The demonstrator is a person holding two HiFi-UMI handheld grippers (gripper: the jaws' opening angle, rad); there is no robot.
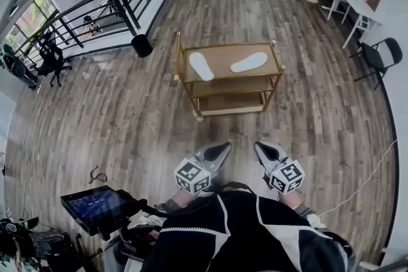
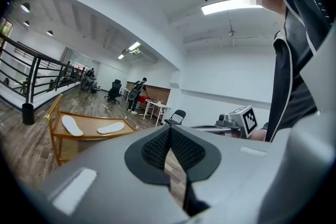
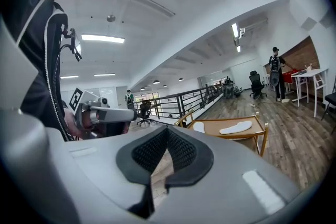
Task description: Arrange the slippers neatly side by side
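Wood floor is separating the bench, where the left slipper and right slipper are lying apart and splayed, from the left tongs and right tongs, both closed and empty, so the approach is probably underway, with stepping closer and opening coming next.

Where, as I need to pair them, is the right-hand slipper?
In the head view, the right-hand slipper lies on the cart's top shelf, right side, apart from the other slipper.
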